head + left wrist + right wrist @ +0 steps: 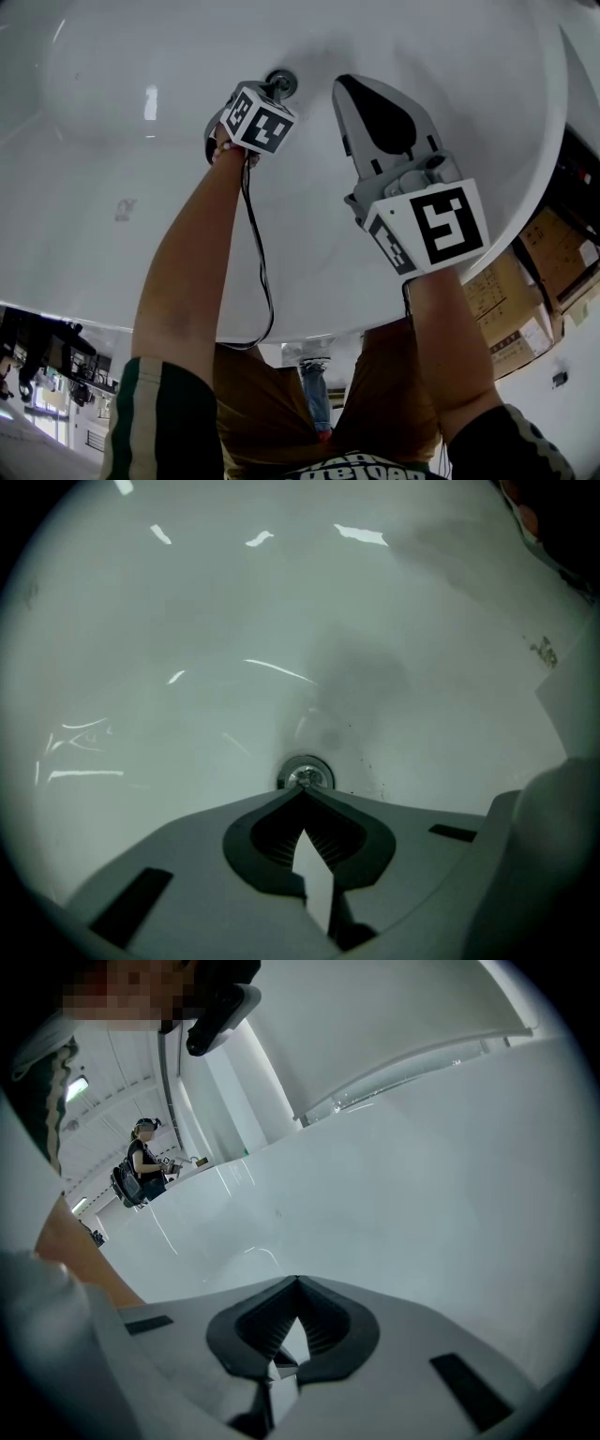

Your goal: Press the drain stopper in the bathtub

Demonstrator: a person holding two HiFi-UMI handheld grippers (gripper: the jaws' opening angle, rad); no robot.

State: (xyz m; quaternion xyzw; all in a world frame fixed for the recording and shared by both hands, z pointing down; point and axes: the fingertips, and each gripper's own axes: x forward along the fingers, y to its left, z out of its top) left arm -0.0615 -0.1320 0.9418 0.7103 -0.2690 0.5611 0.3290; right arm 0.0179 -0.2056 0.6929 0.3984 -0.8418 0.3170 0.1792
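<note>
Left gripper (302, 792), jaws pressed together, tips at the stopper (306, 772) on the tub (112, 141) floor — right gripper (347, 86) just right, likewise closed, empty

The left arm (192, 253) stretches far out, the left gripper (277, 87) pointing away with jaws closed tip to tip, empty. The right arm (452, 347) holds the right gripper (346, 83) nearer, jaws also together.
</note>
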